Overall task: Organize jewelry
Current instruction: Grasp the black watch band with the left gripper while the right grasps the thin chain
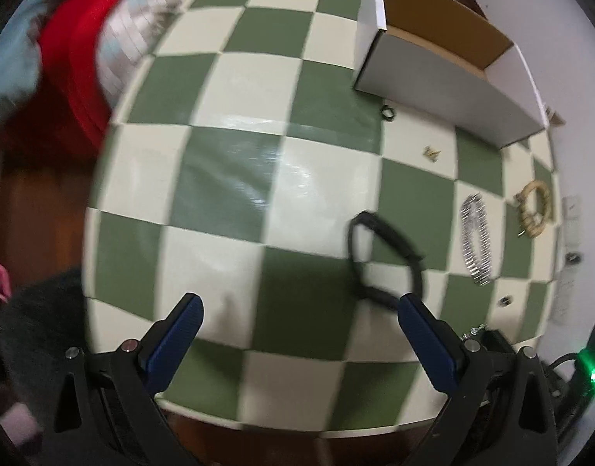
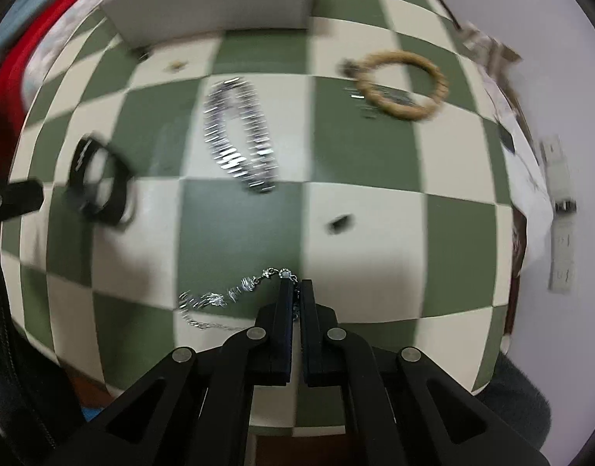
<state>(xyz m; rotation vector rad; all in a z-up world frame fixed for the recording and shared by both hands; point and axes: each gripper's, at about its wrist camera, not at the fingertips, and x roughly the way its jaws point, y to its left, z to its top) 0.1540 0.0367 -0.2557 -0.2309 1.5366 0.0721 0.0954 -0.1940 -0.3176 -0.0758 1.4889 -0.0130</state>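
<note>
the right tool has its jaws pinched nearly together on a thin silver chain, which trails off to the left over the checked worktop; only the right wrist view shows this grip. the same view catches a dark edge of the left tool at its left border, just beside the black bracelet.

the left tool stands wide open with nothing between its blue pads, low over the near part of the worktop, and the black bracelet lies just beyond its right finger. from here the open white box with its brown cardboard inside is plain to see (the right view gives only its blurred front wall). a small dark ring lies close to the box, and a small gold piece lies a little nearer.

both views show the silver link bracelet and the tan woven bracelet, apart from each other. a small dark bit lies nearer the right tool.

the surface is a glossy green and cream check. a pale wall stands at the right, and red cloth at the left.
</note>
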